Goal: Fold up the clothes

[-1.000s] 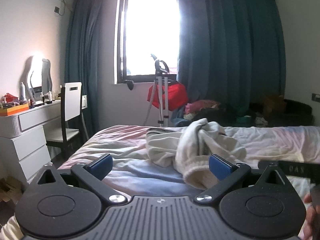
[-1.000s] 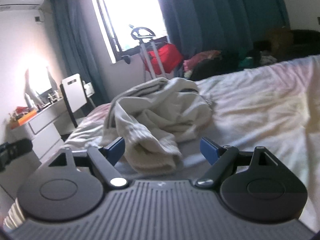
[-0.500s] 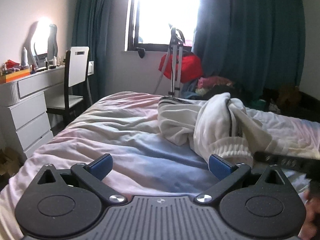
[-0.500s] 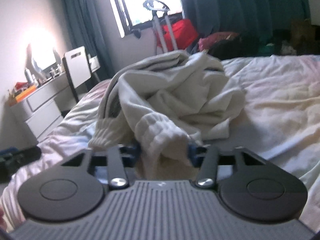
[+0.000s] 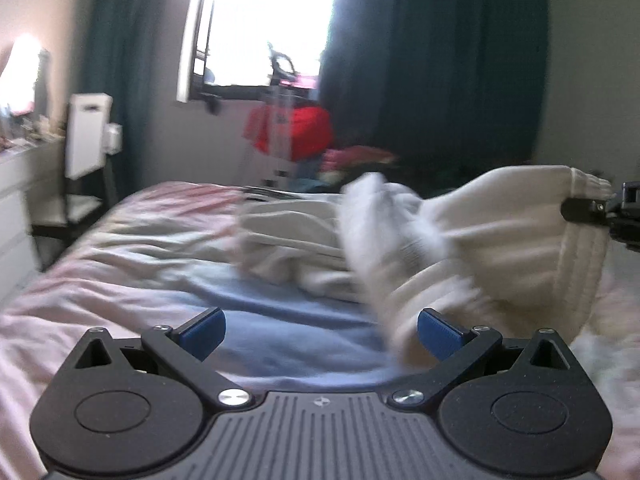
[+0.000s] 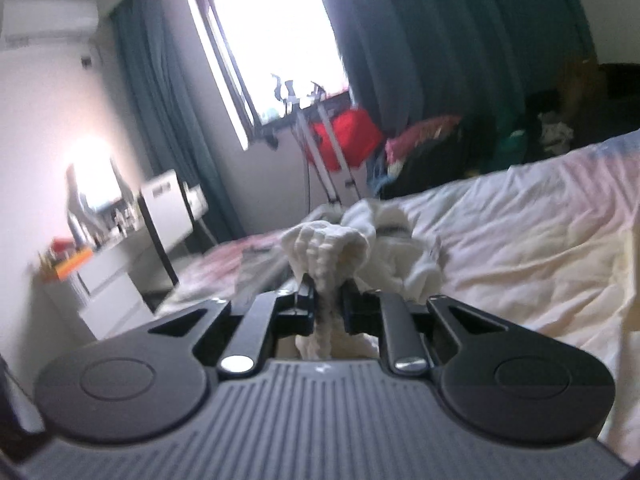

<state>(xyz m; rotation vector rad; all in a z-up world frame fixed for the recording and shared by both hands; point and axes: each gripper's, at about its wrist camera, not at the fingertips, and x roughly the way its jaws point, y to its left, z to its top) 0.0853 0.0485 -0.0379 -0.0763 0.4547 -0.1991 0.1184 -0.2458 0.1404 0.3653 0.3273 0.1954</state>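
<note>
Bed (image 5: 120, 264) w/ wrinkled sheet, pinkish toward the chair (image 5: 86, 140) side, blue patch in the middle, cream on the side away from the chair. One cream garment (image 5: 304, 236) lies crumpled mid-bed; its ribbed end is lifted off the sheet, rest still on it.

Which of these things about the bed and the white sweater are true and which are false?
1. The right gripper is shut on the cream sweater's ribbed cuff. True.
2. The left gripper is holding the sweater too. False: it is open and holds nothing.
3. The whole sweater lies flat on the bed. False: one end is lifted by the right gripper.
4. A red bag hangs near the window. True.
5. The curtains are yellow. False: they are dark teal.
</note>
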